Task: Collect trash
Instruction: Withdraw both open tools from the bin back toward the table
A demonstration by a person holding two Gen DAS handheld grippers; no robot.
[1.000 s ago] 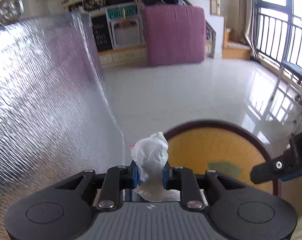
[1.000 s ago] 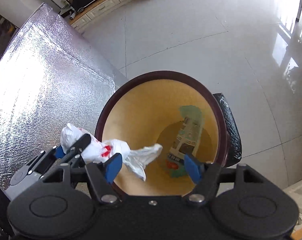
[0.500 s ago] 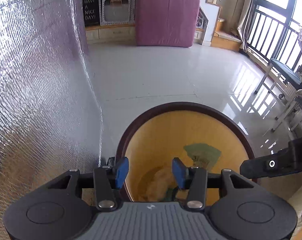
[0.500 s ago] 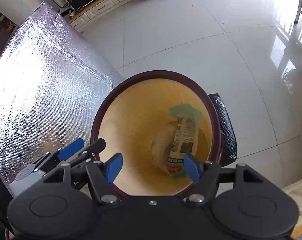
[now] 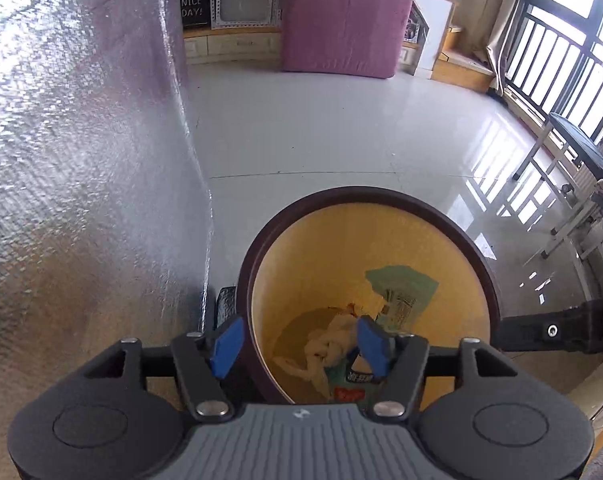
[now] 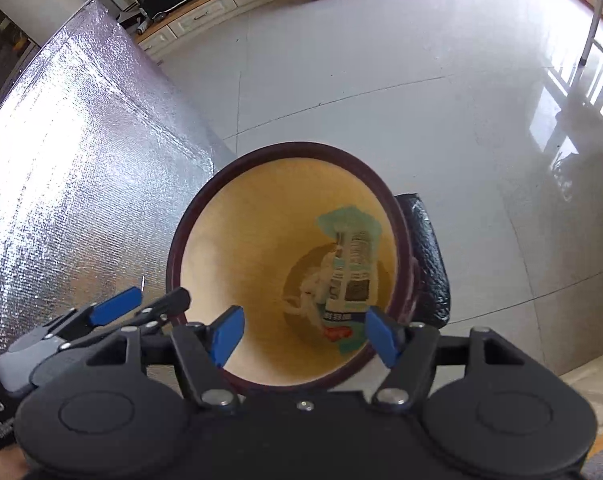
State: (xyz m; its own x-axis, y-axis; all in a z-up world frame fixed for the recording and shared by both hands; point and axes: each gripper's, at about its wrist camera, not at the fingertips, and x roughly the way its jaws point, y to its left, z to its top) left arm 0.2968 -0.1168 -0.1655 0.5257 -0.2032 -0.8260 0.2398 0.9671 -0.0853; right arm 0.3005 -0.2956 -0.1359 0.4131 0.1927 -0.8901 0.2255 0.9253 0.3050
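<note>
Bin (image 5: 477, 256) maroon rim, yellow inside; mat (image 5: 341, 20) pink; foil (image 6: 73, 184) silver.

A crumpled white tissue (image 5: 324, 347) and a green printed wrapper (image 6: 351, 276) lie inside the yellow, dark-rimmed bin (image 6: 237, 264).

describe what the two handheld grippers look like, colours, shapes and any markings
The left gripper has black angular fingers tipped with blue pads, silver pivot bolts, two round black housings with embossed circles, and a ribbed grey centre panel bearing a small white mark. The right gripper has the same black fingers, blue pads and silver bolts, but its centre is plain black. White lettering reading DAS shows at the right view's lower left edge.
</note>
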